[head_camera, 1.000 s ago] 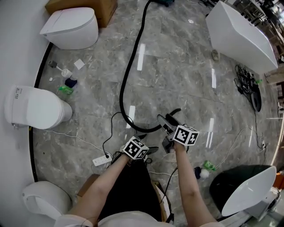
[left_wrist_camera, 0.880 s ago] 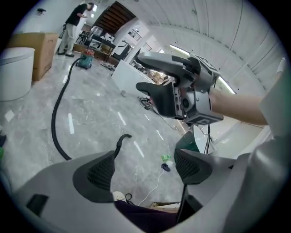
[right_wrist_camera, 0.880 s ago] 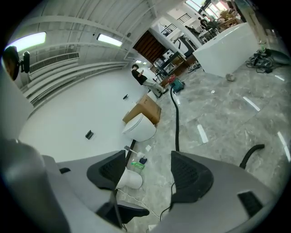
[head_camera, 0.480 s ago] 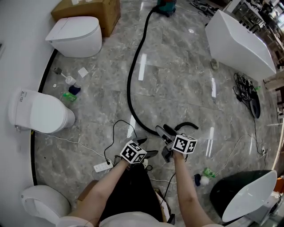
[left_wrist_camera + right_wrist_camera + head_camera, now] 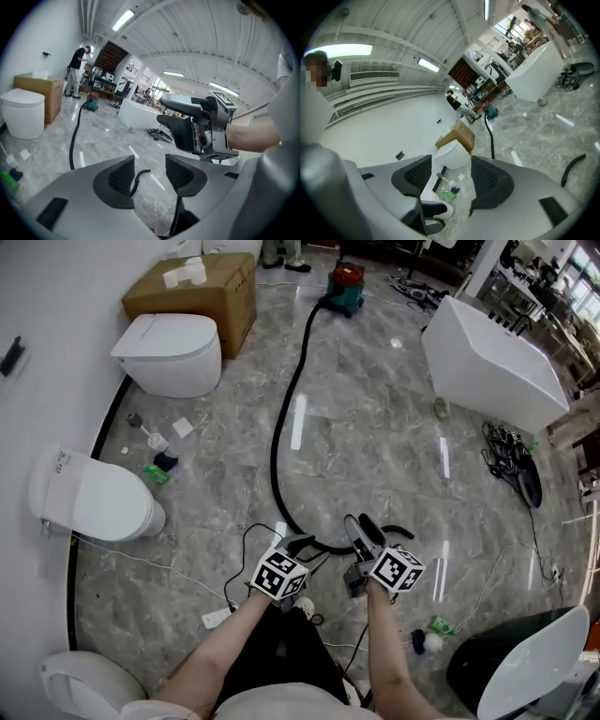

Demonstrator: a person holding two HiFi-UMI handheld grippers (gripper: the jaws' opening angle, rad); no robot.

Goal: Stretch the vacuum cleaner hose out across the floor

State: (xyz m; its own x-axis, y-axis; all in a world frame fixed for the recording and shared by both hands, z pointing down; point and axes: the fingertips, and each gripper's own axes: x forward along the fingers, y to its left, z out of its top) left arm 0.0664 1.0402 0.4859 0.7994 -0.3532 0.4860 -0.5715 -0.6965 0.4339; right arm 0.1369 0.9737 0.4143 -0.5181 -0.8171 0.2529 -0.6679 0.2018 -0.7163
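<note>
Snaking across the grey marble floor (image 5: 375, 427), the black vacuum cleaner hose (image 5: 273, 460) starts at the red and green vacuum cleaner (image 5: 345, 287) at the far end of the room. It comes toward the person in a long bow to the left, then hooks right. Its free end (image 5: 401, 530) lies on the floor just to the right of the two pairs of tongs.

The left tongs (image 5: 317, 549) hang over the near bend of the hose. Their jaws have just been closing and stand partly spread. They pinch nothing: in the left gripper view only bare floor and the curled tip of the hose, lying down on the floor, show in the gap.

The right tongs (image 5: 359, 524) are just beside them to the right, over the same bend. Their jaws have just been closing a little, yet stand wide apart and empty. The right gripper view looks between them at things along the left wall.

To the left, three white toilets line the curved wall: a far toilet (image 5: 173, 352), a middle toilet (image 5: 94, 502) and a near toilet (image 5: 84, 681). A cardboard box (image 5: 192, 292) stands behind the far one, and a green bottle (image 5: 156, 474) lies between the far and middle ones. A white power strip (image 5: 217, 618) lies near the person's left arm. At the far right stands a white bathtub (image 5: 487, 362), with a tangle of black cables (image 5: 511, 451) on its near side.
</note>
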